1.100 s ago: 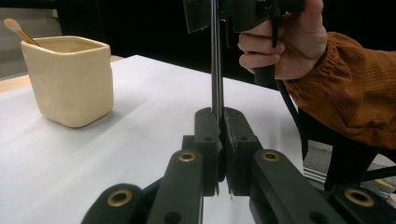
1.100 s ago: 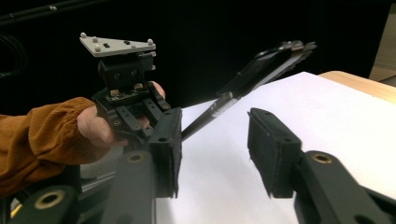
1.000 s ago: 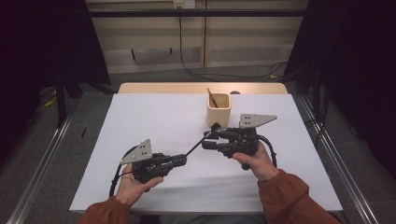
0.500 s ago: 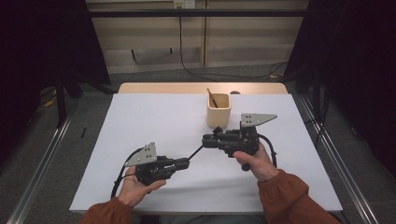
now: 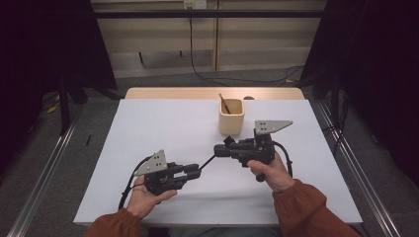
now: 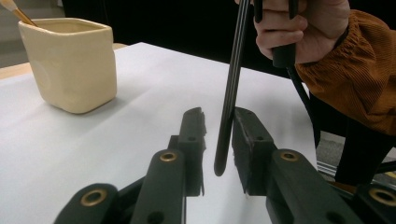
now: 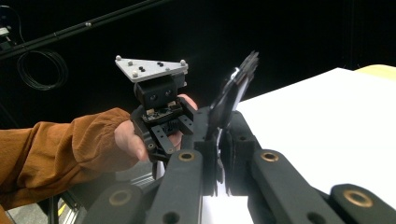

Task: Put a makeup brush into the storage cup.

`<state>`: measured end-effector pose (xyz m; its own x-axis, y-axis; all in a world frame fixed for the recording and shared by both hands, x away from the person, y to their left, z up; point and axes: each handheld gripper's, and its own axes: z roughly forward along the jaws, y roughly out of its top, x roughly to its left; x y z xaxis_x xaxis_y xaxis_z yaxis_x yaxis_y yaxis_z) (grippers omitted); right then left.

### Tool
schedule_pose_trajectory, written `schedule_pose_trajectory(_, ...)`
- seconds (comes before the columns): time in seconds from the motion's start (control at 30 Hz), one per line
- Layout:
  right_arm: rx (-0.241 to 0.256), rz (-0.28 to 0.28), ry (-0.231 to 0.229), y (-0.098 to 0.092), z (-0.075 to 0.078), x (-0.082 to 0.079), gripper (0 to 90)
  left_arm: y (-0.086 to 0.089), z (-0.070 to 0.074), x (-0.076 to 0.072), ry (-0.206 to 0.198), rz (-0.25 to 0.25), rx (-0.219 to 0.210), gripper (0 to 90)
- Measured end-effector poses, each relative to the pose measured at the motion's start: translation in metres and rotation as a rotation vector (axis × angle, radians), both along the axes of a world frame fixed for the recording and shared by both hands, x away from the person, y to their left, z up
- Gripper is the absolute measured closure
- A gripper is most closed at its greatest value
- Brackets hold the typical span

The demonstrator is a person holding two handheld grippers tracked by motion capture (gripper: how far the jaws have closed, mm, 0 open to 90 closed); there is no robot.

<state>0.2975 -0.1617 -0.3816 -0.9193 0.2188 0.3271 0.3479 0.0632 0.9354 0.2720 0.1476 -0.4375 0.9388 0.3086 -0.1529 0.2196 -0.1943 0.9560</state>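
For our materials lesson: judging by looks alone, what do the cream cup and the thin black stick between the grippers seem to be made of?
The cream cup looks like glazed ceramic: thick, slightly uneven walls with a soft sheen. The black stick looks like smooth plastic or lacquered wood, uncertain which; it shows a long glossy highlight. The right gripper clamps one end; the other sits between the left gripper's open jaws.

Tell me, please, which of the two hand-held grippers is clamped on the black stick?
The right hand-held gripper: its jaws pinch the black stick, whose other end merely sits between the left hand-held gripper's parted jaws.
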Motion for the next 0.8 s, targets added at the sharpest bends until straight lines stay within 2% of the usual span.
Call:
schedule_pose_trajectory(0.13,-0.005,0.001,-0.002,-0.001,0.001,-0.001,85.4,0.002,0.002,-0.001,0.000,0.018,-0.012,66.0)
schedule_pose_trajectory(0.27,-0.015,-0.001,-0.005,-0.001,0.001,-0.001,85.4,0.004,0.004,-0.001,0.005,0.048,-0.022,51.7)
schedule_pose_trajectory(0.37,-0.021,-0.001,-0.006,0.000,0.001,-0.001,85.4,0.005,0.005,-0.001,0.003,0.053,-0.031,49.1)
schedule_pose_trajectory(0.5,-0.027,-0.002,-0.006,-0.001,0.000,-0.001,85.4,0.006,0.007,-0.002,0.010,0.067,-0.038,40.0)
schedule_pose_trajectory(0.7,-0.028,-0.011,-0.009,-0.004,0.001,-0.001,85.4,0.007,0.010,-0.003,0.011,0.106,-0.029,22.7)
schedule_pose_trajectory(0.8,-0.031,-0.013,-0.009,-0.005,0.001,-0.001,85.4,0.009,0.011,-0.003,0.010,0.122,-0.027,17.5)
